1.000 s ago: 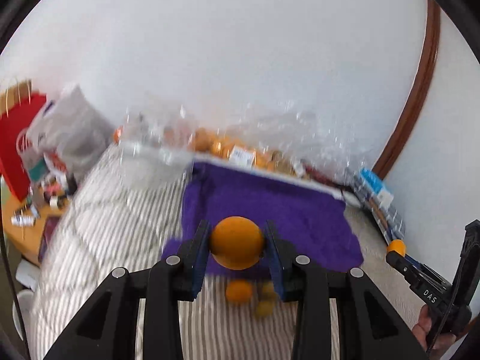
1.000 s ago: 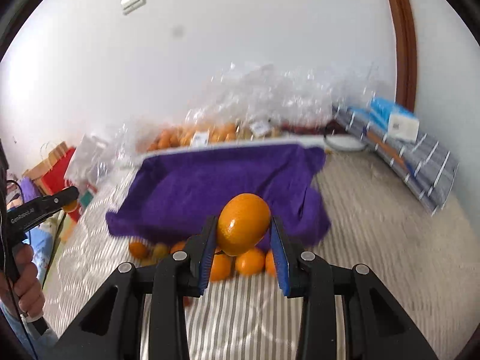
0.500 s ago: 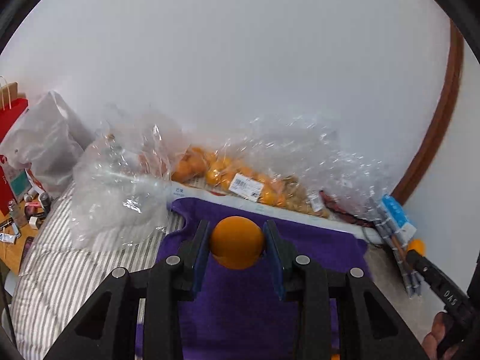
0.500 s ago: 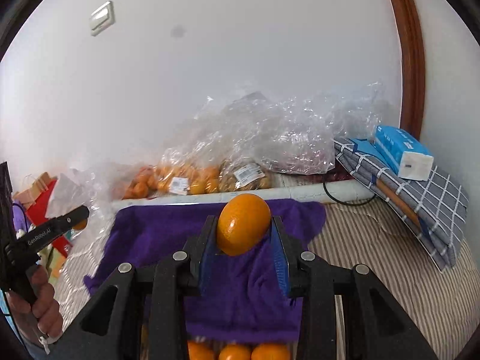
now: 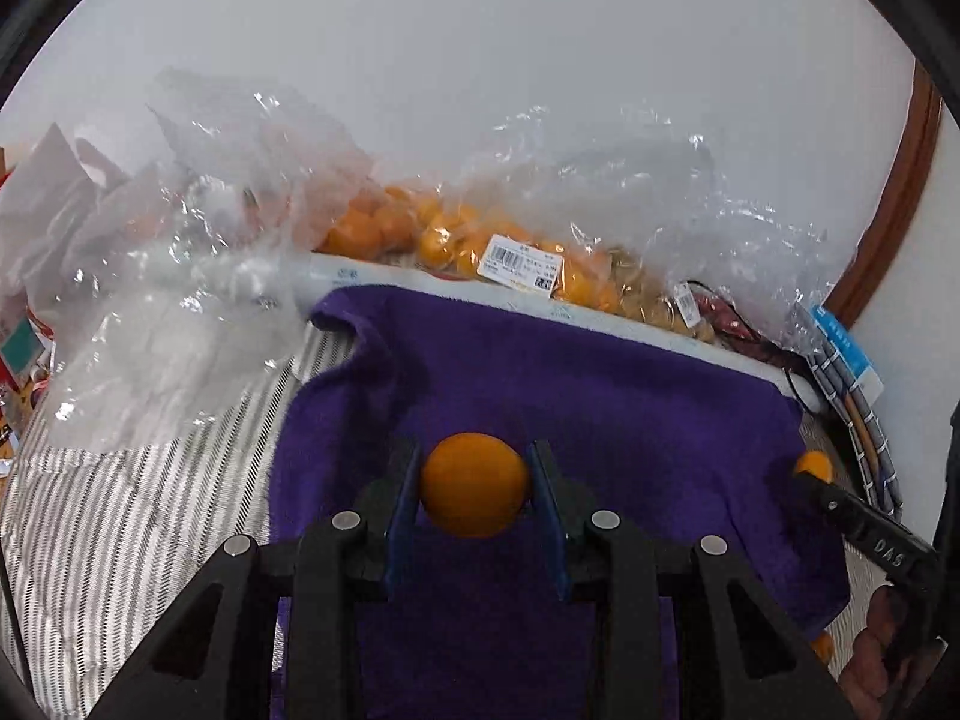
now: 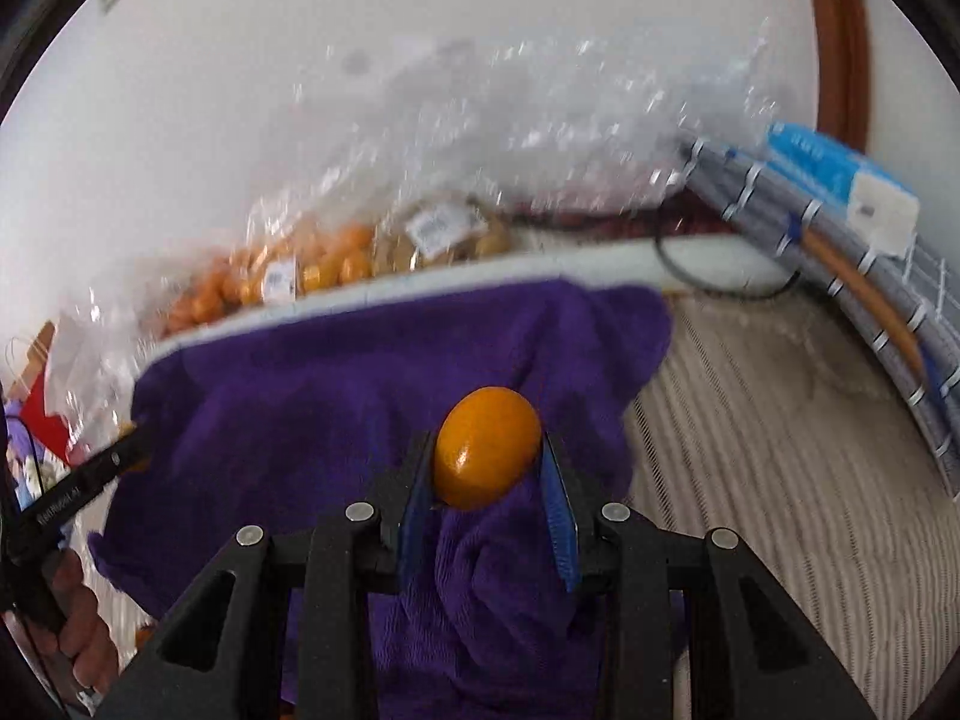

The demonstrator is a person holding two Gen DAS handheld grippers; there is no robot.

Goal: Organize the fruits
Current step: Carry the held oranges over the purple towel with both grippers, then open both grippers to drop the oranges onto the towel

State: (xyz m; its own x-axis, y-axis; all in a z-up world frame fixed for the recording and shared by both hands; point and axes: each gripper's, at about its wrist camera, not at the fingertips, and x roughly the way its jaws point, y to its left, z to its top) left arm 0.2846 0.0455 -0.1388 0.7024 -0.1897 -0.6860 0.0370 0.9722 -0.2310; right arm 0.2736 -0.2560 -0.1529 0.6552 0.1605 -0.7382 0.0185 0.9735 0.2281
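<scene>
The left gripper [image 5: 474,483] is holding a round orange [image 5: 473,485] between its jaws, which are pressing on the fruit at 3 and 9 o'clock. The right gripper [image 6: 487,459] is gripping an oval orange [image 6: 486,447] the same way; this fruit's long axis is tilting from 8 toward 2 o'clock across the jaws.

Both fruits are hanging over the purple towel [image 5: 630,408], which is lying across the striped bed [image 5: 120,510]. In the left view the towel is spreading out at 12 o'clock from the held fruit and on both sides of it, so the drop spot seems to be straight below and ahead. In the right view the towel is bunching up directly under the jaws, with bare bed at 3 o'clock.

From the left camera, the right gripper's tip with its orange is showing at 3 o'clock, near the towel's right edge; each hand is nearer its own side of the cloth. The clear bags of oranges [image 5: 468,246] are sitting at 12 o'clock, beyond the towel against the wall.

Whether either fruit is touching the towel cannot be told.
</scene>
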